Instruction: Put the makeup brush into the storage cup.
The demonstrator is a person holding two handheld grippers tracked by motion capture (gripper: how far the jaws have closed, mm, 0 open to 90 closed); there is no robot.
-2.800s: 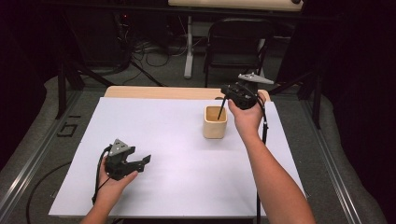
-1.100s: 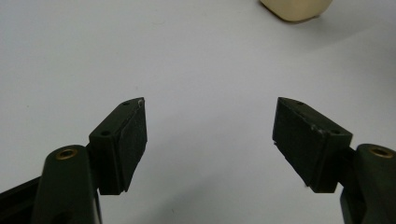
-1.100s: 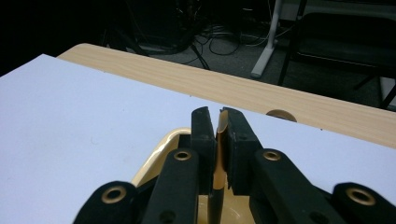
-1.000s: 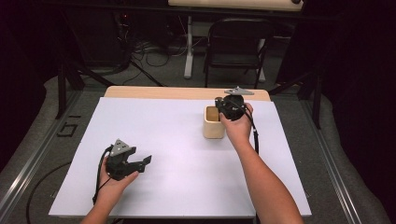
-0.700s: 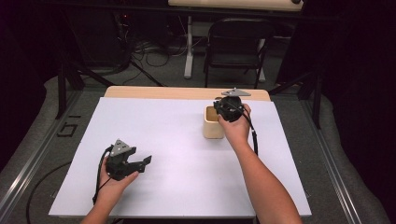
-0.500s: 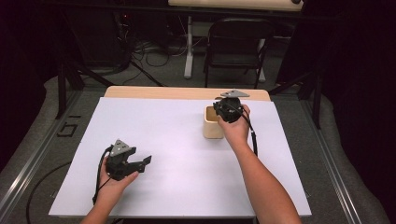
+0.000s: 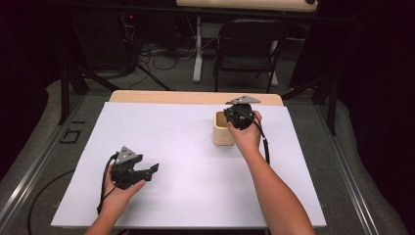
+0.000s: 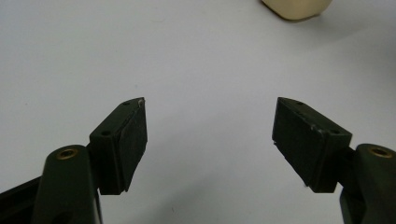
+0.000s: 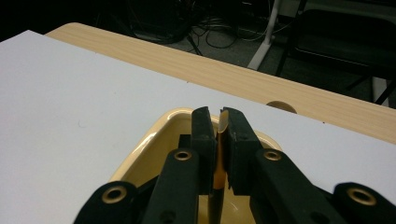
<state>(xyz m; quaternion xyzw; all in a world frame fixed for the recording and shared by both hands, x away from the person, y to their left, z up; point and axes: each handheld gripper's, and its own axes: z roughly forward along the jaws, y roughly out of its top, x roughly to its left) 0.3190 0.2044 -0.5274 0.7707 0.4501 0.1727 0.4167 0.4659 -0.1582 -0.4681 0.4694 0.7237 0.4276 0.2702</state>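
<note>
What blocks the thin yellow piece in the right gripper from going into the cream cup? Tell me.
Nothing visible does. The right gripper is shut on the thin yellow piece directly above the cream cup, whose open mouth lies below the jaws. The left gripper rests open, well away.

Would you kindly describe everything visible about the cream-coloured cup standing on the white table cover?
The cream-coloured cup is a small, squarish container with rounded corners and a smooth, matte, plastic-looking wall. It stands upright, mouth open, on the white table cover, towards the far right side. The right gripper hangs over its opening, jaws shut on a thin yellow-and-black stick whose lower end reaches down into the cup; whether that end touches the inside cannot be told. In the left gripper view its base shows at the top edge.
</note>
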